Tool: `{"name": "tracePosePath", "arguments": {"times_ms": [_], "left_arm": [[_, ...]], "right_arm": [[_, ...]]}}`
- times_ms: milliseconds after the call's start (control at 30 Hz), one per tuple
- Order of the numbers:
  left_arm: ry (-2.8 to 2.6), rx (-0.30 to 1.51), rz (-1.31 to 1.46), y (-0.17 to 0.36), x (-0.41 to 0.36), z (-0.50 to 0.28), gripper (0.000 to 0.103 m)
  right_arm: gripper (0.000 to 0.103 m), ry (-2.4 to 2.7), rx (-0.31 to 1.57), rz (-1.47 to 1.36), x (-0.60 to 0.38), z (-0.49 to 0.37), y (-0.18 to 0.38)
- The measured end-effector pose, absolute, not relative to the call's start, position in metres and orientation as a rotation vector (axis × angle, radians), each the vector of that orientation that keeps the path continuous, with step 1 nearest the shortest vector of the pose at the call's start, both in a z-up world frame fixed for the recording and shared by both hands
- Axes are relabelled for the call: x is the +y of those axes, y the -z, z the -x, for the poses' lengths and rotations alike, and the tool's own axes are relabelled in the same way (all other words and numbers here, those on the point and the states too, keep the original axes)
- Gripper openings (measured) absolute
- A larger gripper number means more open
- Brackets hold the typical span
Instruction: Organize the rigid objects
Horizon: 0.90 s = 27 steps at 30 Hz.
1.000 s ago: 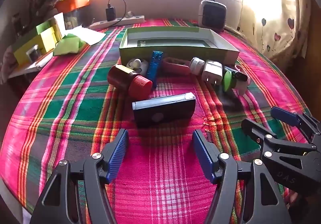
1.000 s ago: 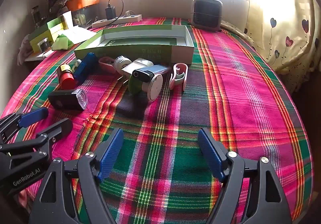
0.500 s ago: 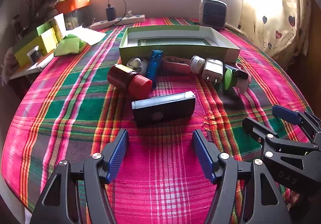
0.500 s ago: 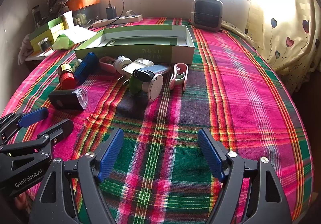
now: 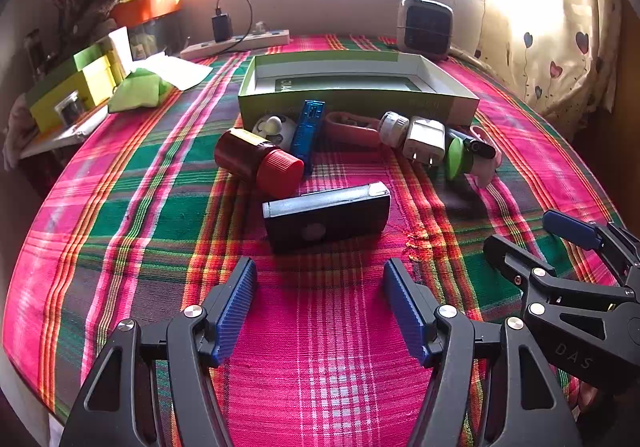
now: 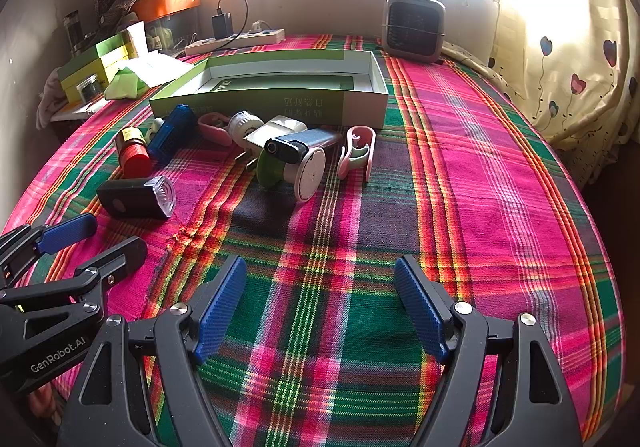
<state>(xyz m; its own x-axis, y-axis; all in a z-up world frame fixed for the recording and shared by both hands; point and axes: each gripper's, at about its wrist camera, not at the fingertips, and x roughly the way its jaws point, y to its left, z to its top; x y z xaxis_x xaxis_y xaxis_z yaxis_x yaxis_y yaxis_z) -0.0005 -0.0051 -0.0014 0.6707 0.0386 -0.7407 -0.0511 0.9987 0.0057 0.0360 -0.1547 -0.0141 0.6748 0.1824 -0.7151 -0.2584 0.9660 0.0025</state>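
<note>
A row of small rigid objects lies before an open green box (image 5: 356, 95) (image 6: 276, 95) on the plaid cloth. Nearest my left gripper (image 5: 320, 279) is a black flashlight (image 5: 326, 217) (image 6: 136, 199), just beyond its open, empty fingers. Behind it lie a red-capped bottle (image 5: 260, 161) (image 6: 134, 153), a blue device (image 5: 308, 127) (image 6: 170, 133), a white plug adapter (image 5: 424, 141) and a green-and-white gadget (image 5: 460, 161) (image 6: 292, 167). A pink clip (image 6: 358, 153) lies right of them. My right gripper (image 6: 320, 279) is open and empty over bare cloth.
A small heater (image 5: 426, 27) (image 6: 414, 27) stands at the back right. A power strip (image 5: 236, 43) lies along the back wall. Yellow-green boxes (image 5: 76, 83) and a green cloth (image 5: 138, 89) sit at the left. A curtain (image 6: 572, 47) hangs on the right.
</note>
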Motion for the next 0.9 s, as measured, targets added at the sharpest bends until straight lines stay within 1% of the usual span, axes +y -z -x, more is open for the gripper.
{"name": "tracePosePath", "arguments": {"times_ms": [900], "left_arm": [[-0.036,0.844,0.019,0.001,-0.0034,-0.002,0.065]], "right_arm": [[0.077,-0.251,0.795,0.103,-0.155,-0.0369,0.0138]]}}
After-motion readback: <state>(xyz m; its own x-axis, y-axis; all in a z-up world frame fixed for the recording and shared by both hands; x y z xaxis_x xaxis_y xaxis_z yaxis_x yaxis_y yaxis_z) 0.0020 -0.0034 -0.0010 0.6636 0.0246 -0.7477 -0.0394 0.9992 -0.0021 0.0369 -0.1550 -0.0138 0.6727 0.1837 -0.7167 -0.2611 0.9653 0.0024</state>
